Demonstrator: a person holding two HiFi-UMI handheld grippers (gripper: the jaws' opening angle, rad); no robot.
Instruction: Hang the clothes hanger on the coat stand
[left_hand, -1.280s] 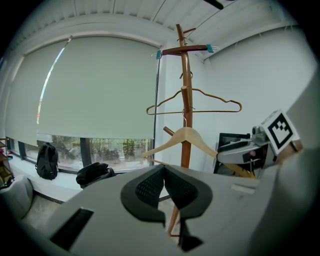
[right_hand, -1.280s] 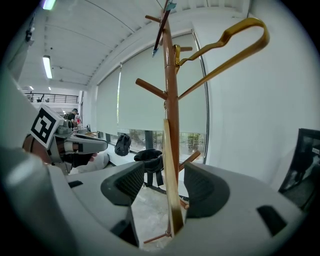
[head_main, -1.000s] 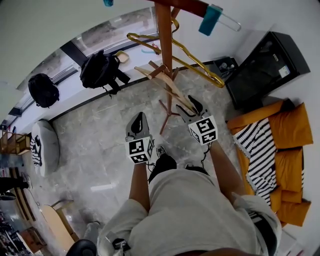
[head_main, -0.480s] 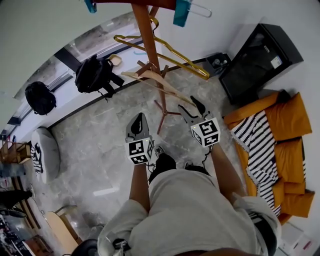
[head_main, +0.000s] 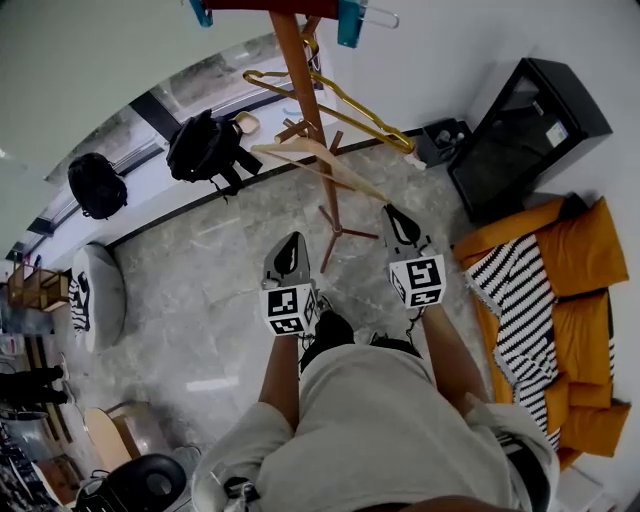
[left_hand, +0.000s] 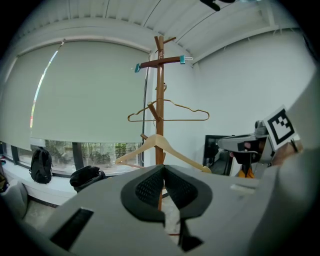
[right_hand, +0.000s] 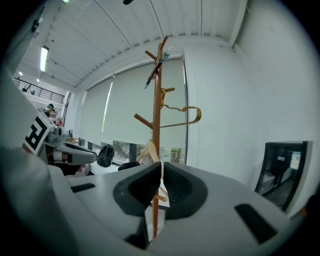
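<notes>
The wooden coat stand (head_main: 300, 90) rises just ahead of me. A pale wooden hanger (head_main: 320, 160) hangs on a low peg, and a gold wire hanger (head_main: 350, 100) hangs higher up. Both also show in the left gripper view: the wooden hanger (left_hand: 159, 145) and the gold hanger (left_hand: 170, 111). My left gripper (head_main: 290, 245) is shut and empty, short of the stand. My right gripper (head_main: 395, 215) is closing, pads nearly together with nothing between them, to the right of the stand's foot. In the right gripper view the stand's pole (right_hand: 157, 125) lines up behind the right gripper (right_hand: 161, 165).
A black backpack (head_main: 205, 145) and a second one (head_main: 95, 185) sit on the window ledge. A black cabinet (head_main: 520, 130) stands at the right wall, with an orange sofa (head_main: 580, 260) carrying striped cloth below it. A white cushion (head_main: 95, 295) lies at left.
The right gripper's jaws stood apart half a second ago and are now together. Both grippers have drawn back slightly from the stand. The hangers stay on the pegs.
</notes>
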